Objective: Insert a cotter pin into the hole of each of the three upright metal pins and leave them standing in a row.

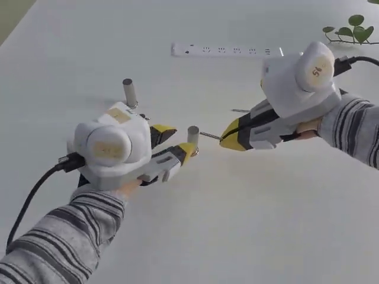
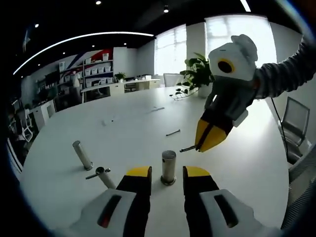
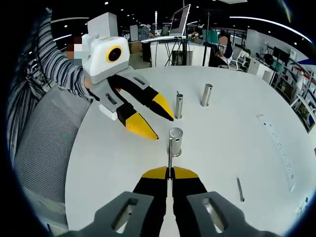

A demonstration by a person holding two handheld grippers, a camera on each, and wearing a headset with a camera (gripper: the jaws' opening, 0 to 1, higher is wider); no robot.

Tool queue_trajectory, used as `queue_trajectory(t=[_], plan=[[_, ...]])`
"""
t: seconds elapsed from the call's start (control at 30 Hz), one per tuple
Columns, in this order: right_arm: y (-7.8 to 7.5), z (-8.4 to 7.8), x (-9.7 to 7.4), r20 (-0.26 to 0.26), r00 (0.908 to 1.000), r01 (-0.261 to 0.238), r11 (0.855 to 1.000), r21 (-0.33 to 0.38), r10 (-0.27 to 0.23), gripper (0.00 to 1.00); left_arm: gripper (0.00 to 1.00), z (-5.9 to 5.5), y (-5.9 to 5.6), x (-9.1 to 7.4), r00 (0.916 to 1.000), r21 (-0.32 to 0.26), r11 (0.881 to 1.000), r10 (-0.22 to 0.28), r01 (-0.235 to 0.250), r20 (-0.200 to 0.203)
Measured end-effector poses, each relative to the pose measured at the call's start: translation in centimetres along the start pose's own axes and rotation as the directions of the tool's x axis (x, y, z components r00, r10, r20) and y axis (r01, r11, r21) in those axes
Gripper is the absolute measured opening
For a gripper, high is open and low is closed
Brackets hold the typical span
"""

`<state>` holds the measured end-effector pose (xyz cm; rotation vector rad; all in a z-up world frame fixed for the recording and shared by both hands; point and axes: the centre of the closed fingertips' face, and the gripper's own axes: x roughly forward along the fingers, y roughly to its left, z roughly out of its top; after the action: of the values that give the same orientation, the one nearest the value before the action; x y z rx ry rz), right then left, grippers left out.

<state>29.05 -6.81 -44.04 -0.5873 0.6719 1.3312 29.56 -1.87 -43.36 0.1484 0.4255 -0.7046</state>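
A short upright metal pin [image 1: 193, 137] [image 2: 168, 167] [image 3: 175, 141] stands just ahead of my left gripper [image 1: 180, 139] [image 2: 168, 172], whose yellow-tipped jaws are open on either side of it without touching. My right gripper [image 1: 224, 140] [image 3: 169, 173] is shut on a thin cotter pin [image 1: 210, 135] [image 3: 169, 157]. The cotter pin's tip is at that metal pin's upper side; I cannot tell if it is in the hole. A second metal pin [image 1: 128, 92] [image 2: 82, 154] stands further back. A third pin [image 2: 103, 176] carries a cotter pin through its top.
A loose cotter pin [image 1: 240, 110] [image 2: 173, 132] [image 3: 240, 189] lies on the white table [image 1: 249, 225]. A white power strip [image 1: 225, 50] lies at the far side, and a potted plant [image 1: 352, 29] sits at the far right corner.
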Motion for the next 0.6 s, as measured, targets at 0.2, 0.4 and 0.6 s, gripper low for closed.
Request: queue_trajectory(t=[0.2, 0.4, 0.6], plan=[[-0.9, -0.5, 0.2, -0.024, 0.9996, 0.011, 1.0, -0.007, -0.011, 0.0, 0.2, -0.7, 0.1, 0.9, 0.9997, 0.002, 1.0, 0.004, -0.004, -0.023], [-1.4, -1.3, 0.6, -0.05, 0.9988, -0.001, 1.0, -0.013, 0.0, 0.0, 0.2, -1.2, 0.0, 2.0, 0.999, -0.005, 1.0, 0.006, -0.007, -0.045], [-1.3, -0.9, 0.8, -0.036, 0.9993, -0.013, 1.0, -0.025, 0.012, 0.0, 0.19, -1.4, 0.3, 3.1, 0.9987, -0.04, 0.999, 0.02, -0.022, -0.047]])
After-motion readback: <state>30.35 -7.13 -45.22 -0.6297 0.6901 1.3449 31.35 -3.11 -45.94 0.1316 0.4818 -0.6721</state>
